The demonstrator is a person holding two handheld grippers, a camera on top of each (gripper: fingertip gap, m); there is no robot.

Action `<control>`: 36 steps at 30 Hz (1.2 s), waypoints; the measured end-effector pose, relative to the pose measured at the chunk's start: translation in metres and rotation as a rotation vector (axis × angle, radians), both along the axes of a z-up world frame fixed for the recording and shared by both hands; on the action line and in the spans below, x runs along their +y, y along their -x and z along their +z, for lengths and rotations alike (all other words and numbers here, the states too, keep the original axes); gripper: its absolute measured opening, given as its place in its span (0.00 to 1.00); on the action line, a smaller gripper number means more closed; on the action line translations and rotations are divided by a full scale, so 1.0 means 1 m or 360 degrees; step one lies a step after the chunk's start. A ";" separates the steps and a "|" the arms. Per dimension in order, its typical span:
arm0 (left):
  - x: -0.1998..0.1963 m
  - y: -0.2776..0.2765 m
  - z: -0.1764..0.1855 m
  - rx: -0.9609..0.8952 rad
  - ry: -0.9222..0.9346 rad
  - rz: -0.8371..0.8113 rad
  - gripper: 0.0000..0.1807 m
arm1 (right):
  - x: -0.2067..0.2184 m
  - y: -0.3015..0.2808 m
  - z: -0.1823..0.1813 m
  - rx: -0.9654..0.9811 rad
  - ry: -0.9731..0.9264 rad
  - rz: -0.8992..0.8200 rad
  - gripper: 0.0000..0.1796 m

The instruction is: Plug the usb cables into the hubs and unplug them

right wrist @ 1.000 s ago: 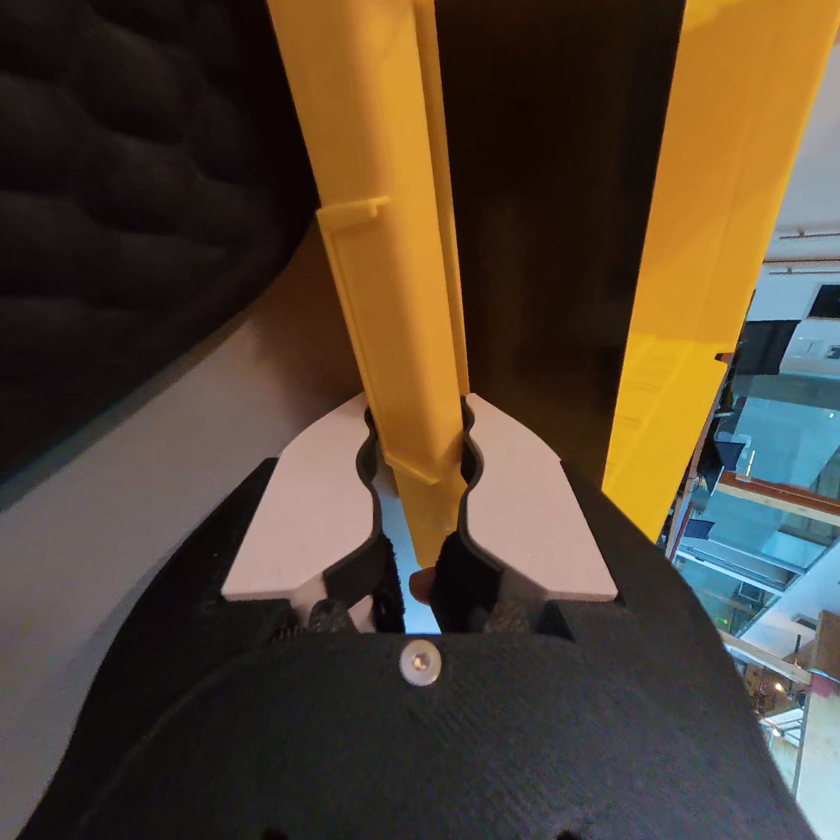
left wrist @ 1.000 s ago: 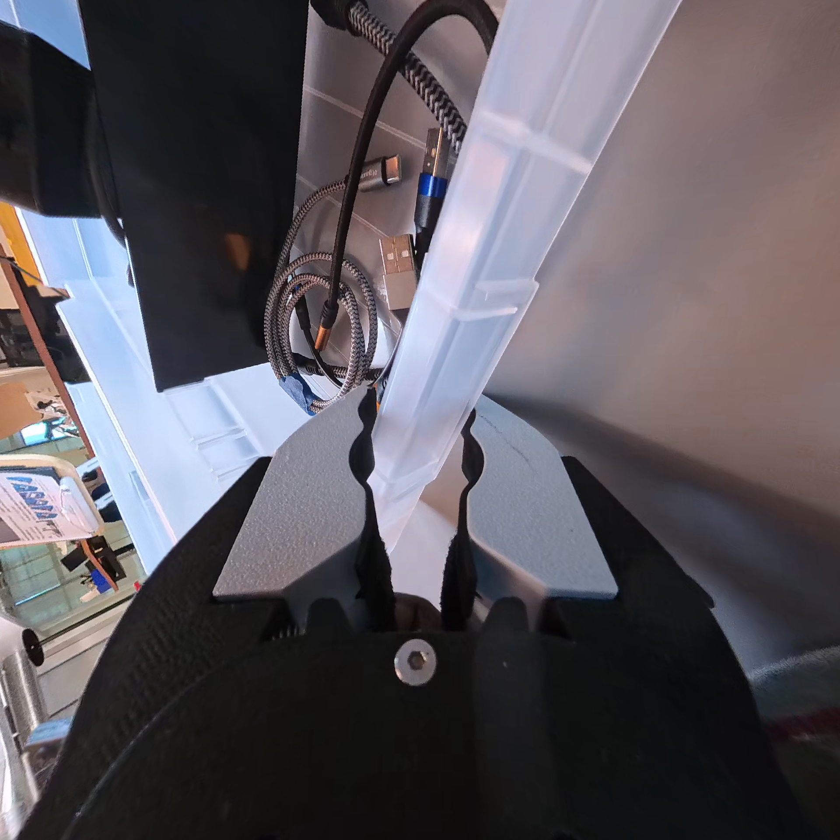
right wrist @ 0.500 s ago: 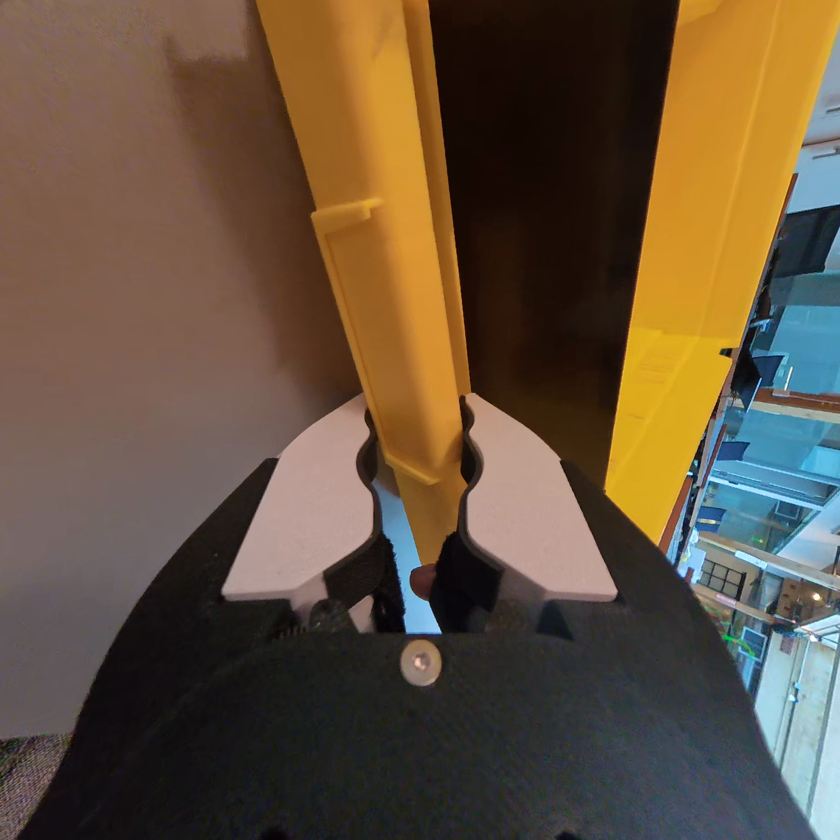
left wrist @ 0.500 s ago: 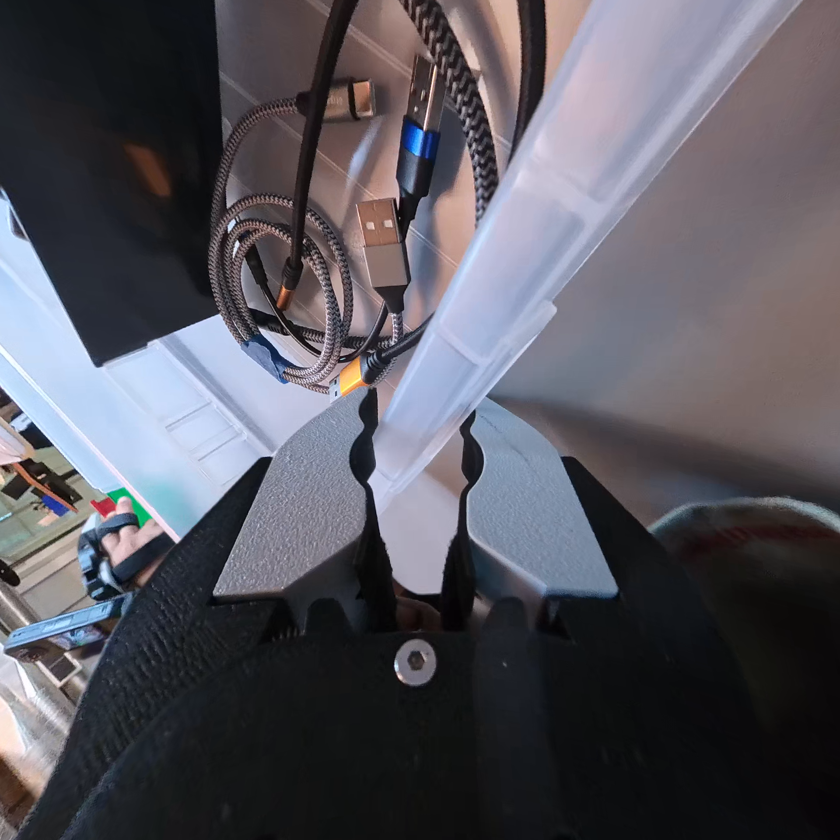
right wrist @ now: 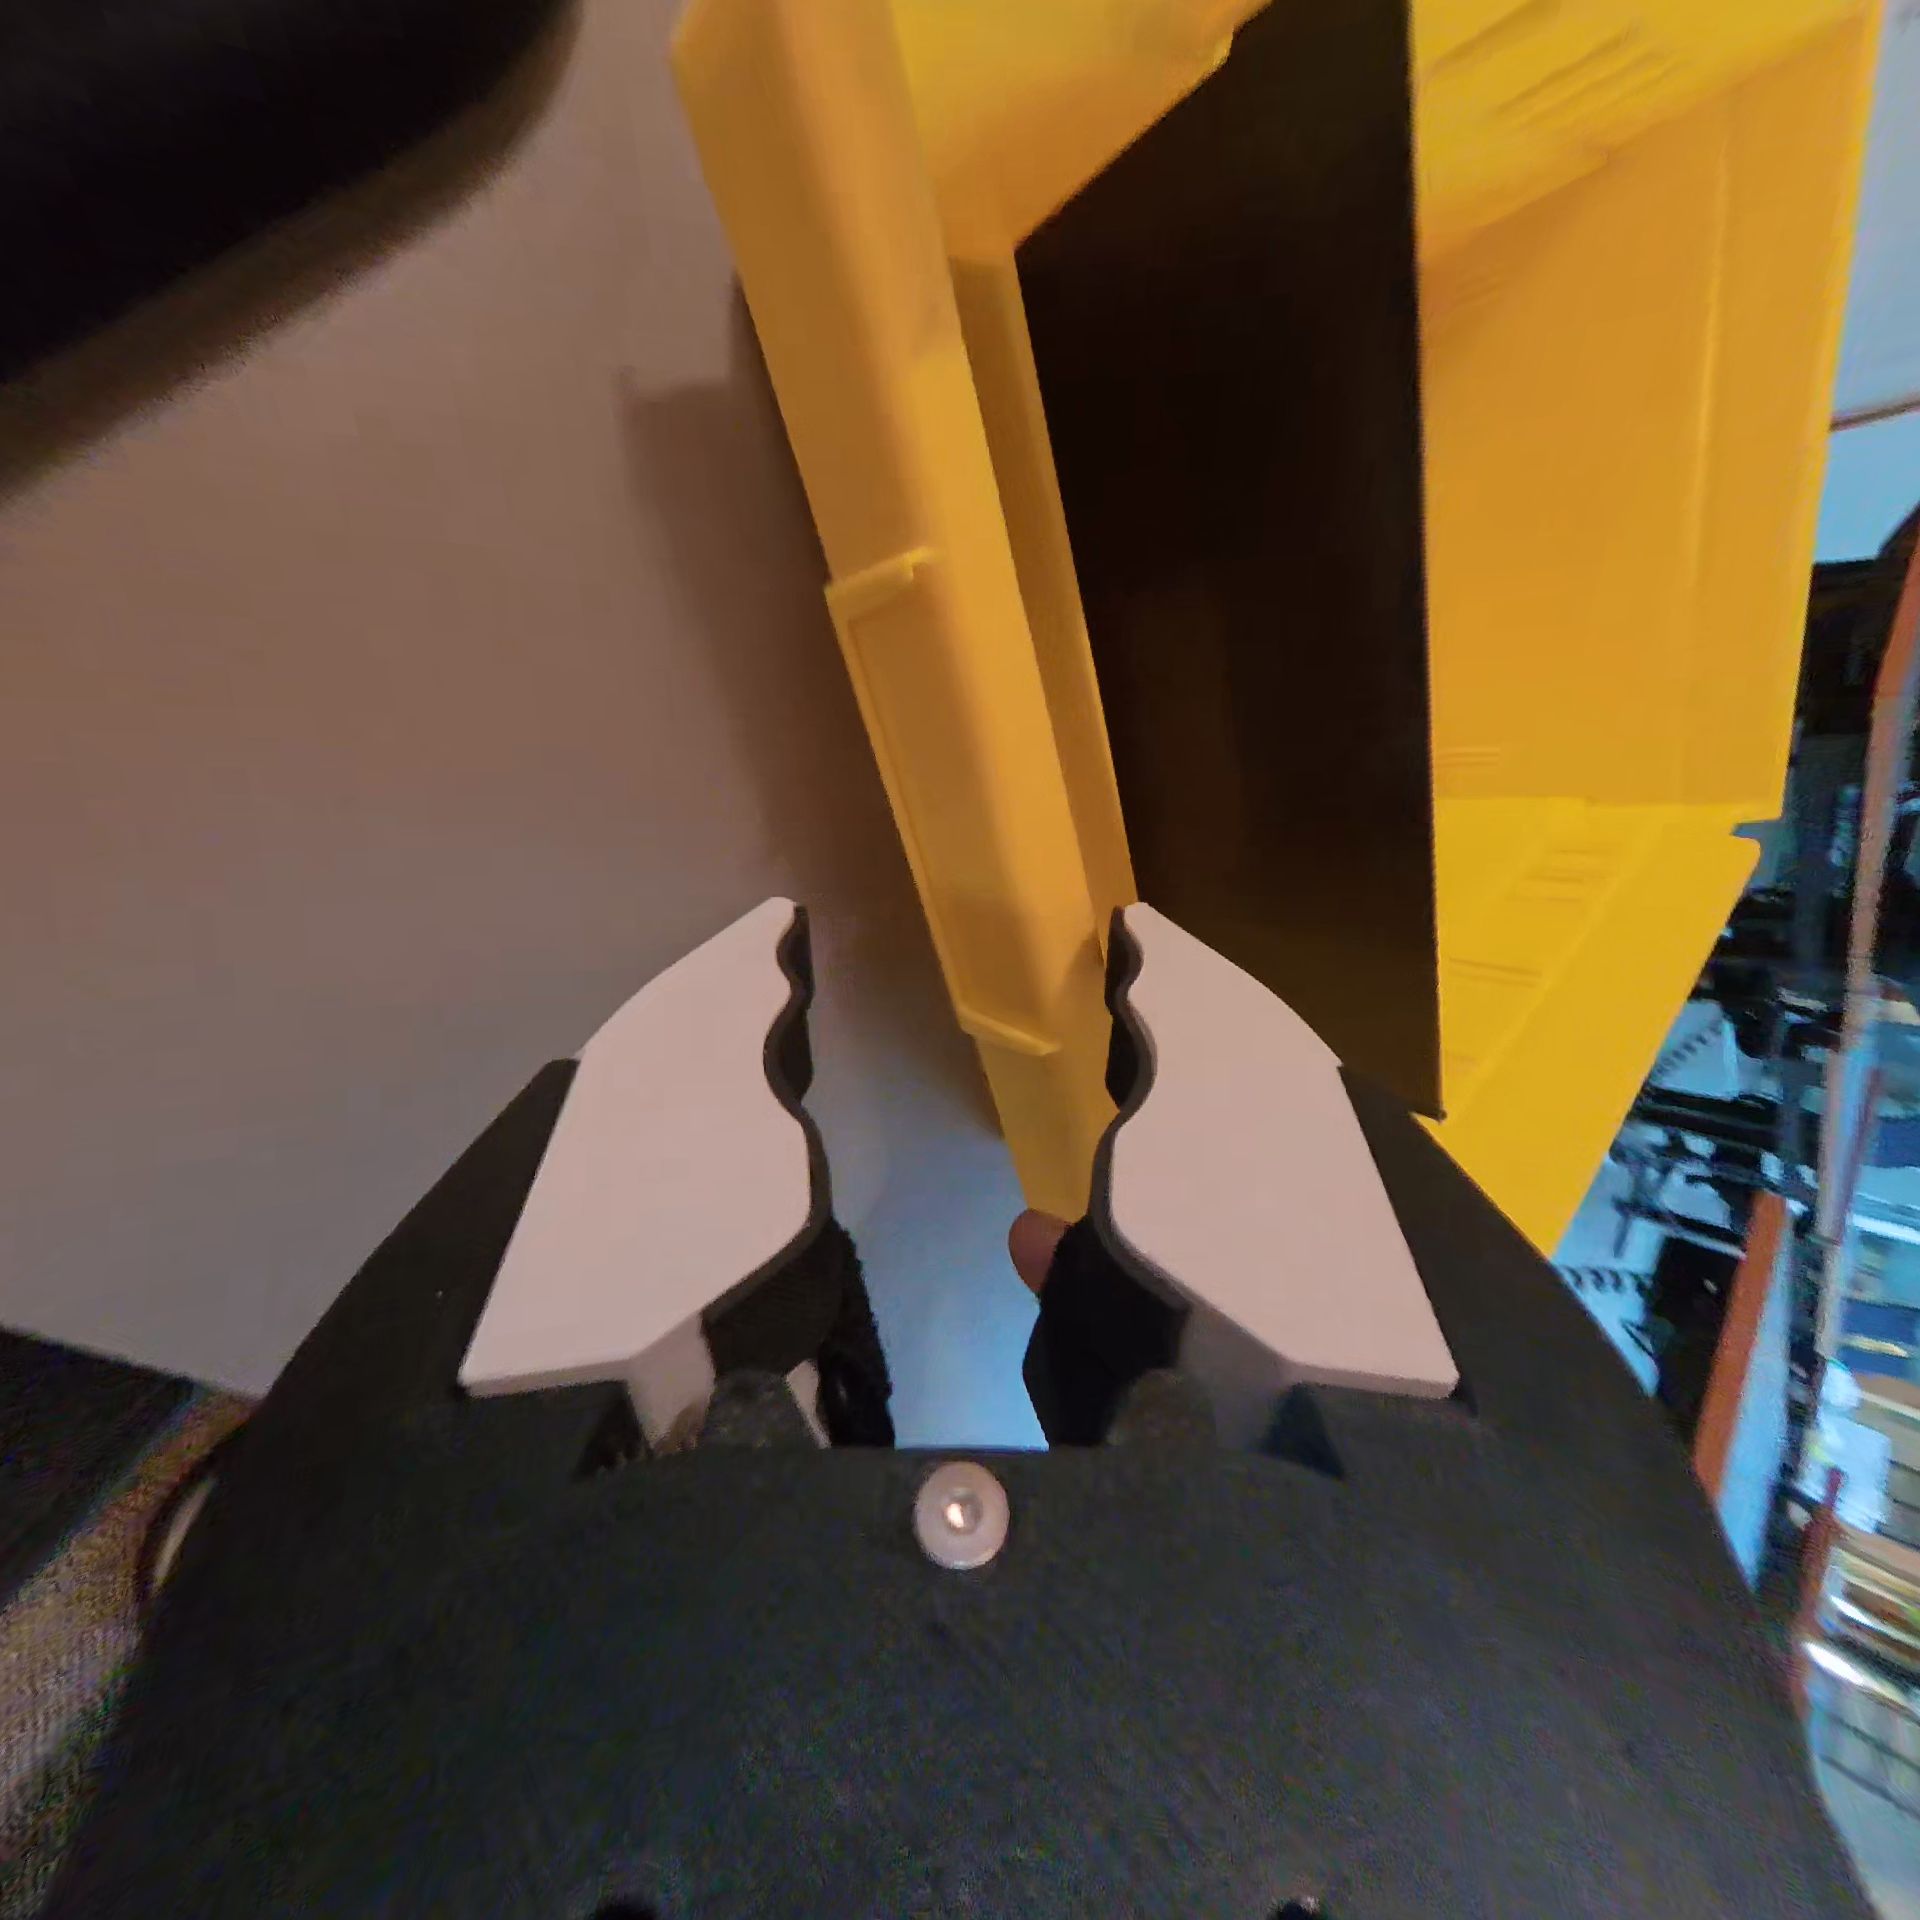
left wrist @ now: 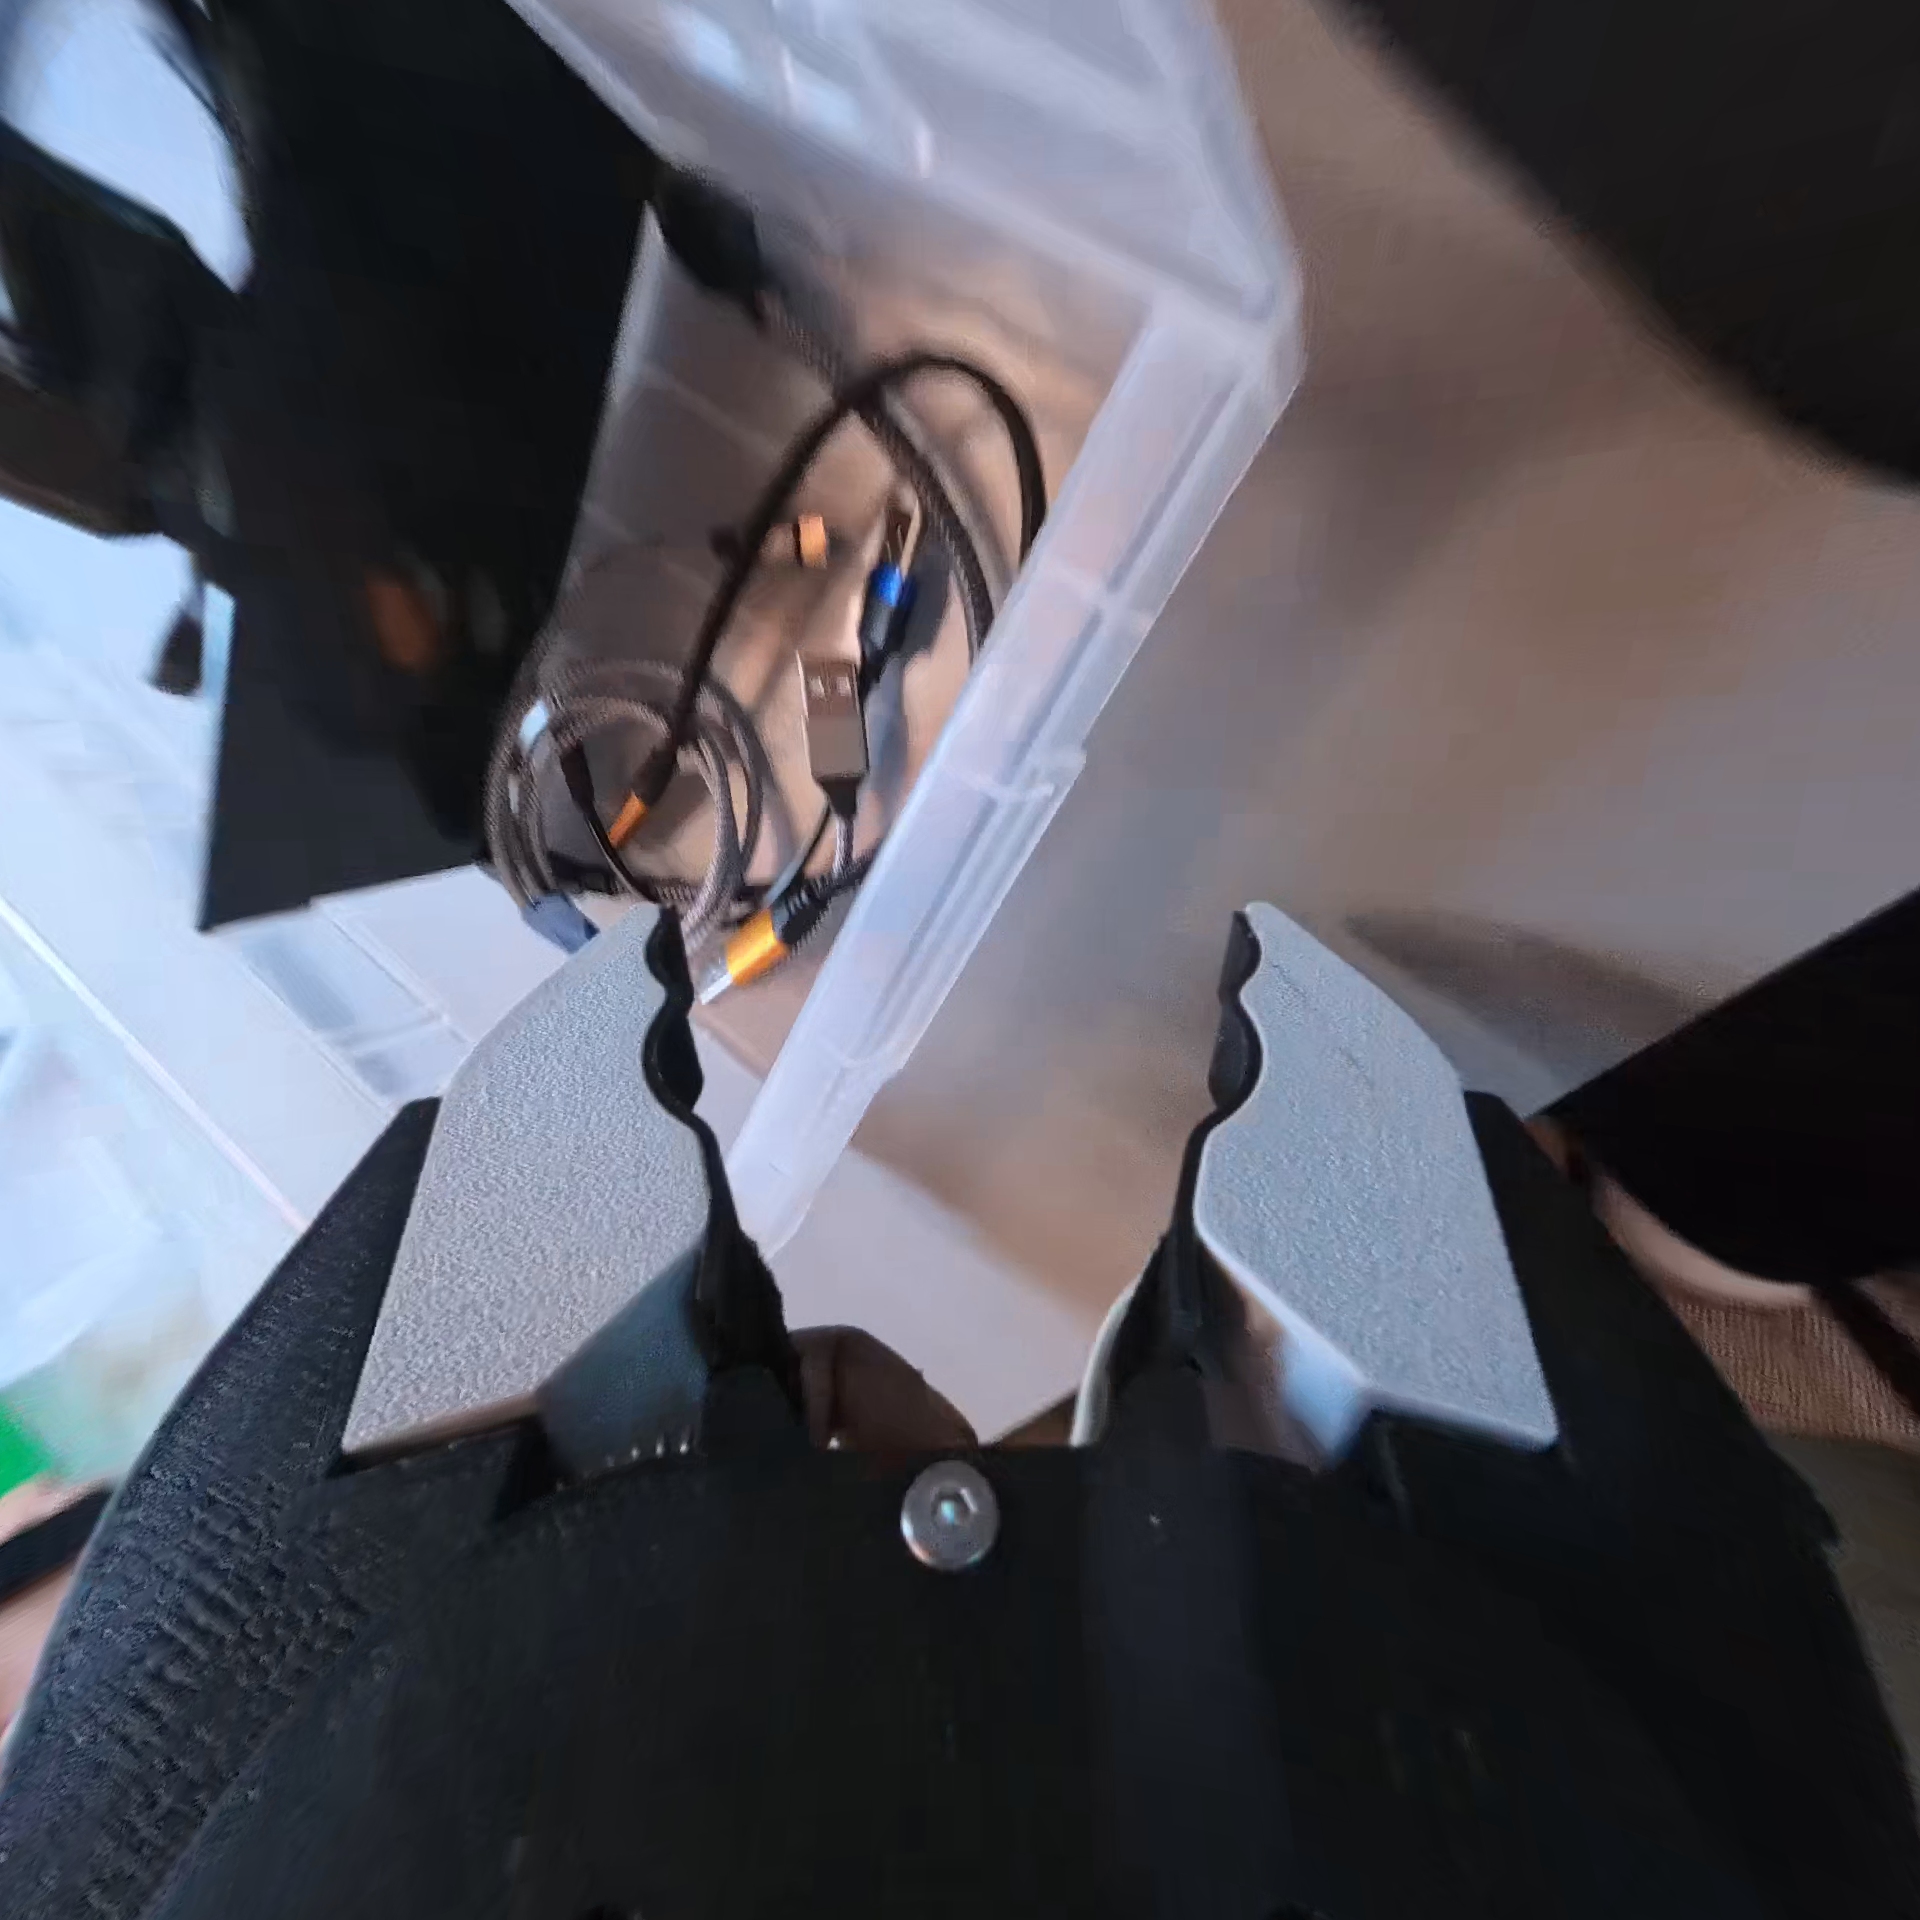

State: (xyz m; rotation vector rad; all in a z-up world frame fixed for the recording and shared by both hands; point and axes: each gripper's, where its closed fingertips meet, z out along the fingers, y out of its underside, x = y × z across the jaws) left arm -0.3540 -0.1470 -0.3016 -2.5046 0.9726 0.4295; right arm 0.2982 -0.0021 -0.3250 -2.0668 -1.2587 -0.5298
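Note:
In the left wrist view, a clear plastic bin [left wrist: 1049,665] holds several coiled braided USB cables [left wrist: 727,748] with silver, blue and orange plugs. My left gripper [left wrist: 951,997] is open; the bin's near wall runs between its fingers, close to the left one. In the right wrist view, a yellow plastic bin [right wrist: 966,644] with a dark inside stands on the pale table. My right gripper [right wrist: 956,966] is open; the bin's near wall stands between its fingers, against the right one. No hub shows in either view.
A large black object [left wrist: 395,499] lies over the left part of the clear bin. The pale table top [right wrist: 364,675] spreads left of the yellow bin. A dark padded thing [right wrist: 208,135] sits at the far left. A room with shelves shows at the right edge.
Both grippers have opened and let go of the bin walls they were clamped on. Both have drawn back a little, and more of each bin shows.

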 end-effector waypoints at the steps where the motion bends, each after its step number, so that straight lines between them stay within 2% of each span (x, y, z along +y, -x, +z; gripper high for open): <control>1: 0.005 -0.006 0.013 -0.0105 -0.0128 -0.0045 0.54 | -0.002 0.005 0.006 0.0051 -0.0023 0.0028 0.30; 4: 0.040 -0.004 0.074 -0.0405 -0.0805 0.0066 0.54 | 0.005 0.020 0.047 0.0173 -0.0386 0.0126 0.30; 6: 0.061 -0.008 0.114 -0.0747 -0.1201 0.0201 0.53 | 0.007 0.037 0.082 0.0333 -0.0685 0.0236 0.30; 9: 0.086 -0.006 0.133 -0.1127 -0.1537 0.0384 0.51 | 0.002 0.056 0.120 0.0495 -0.0997 0.0353 0.29; 14: 0.122 0.020 0.081 -0.0876 -0.1438 0.0742 0.50 | -0.005 0.061 0.148 0.0484 -0.1242 0.0376 0.27; 16: 0.128 0.027 0.067 -0.0756 -0.1365 0.0831 0.46 | -0.009 0.059 0.160 0.0506 -0.1358 0.0379 0.25; 19: 0.135 0.038 0.060 -0.0592 -0.1294 0.0925 0.42 | -0.016 0.061 0.171 0.0556 -0.1458 0.0413 0.23; 24: 0.147 0.041 0.044 -0.0570 -0.1137 0.1015 0.40 | -0.020 0.055 0.176 0.0547 -0.1517 0.0396 0.22; 30: 0.156 0.053 0.040 -0.0478 -0.1175 0.1087 0.36 | -0.018 0.053 0.171 0.0531 -0.1507 0.0390 0.21; 32: 0.158 0.051 0.040 -0.0529 -0.1200 0.1065 0.32 | -0.015 0.054 0.168 0.0509 -0.1486 0.0387 0.21; 36: 0.162 0.051 0.046 -0.0547 -0.1326 0.1033 0.31 | -0.009 0.058 0.160 0.0459 -0.1437 0.0387 0.21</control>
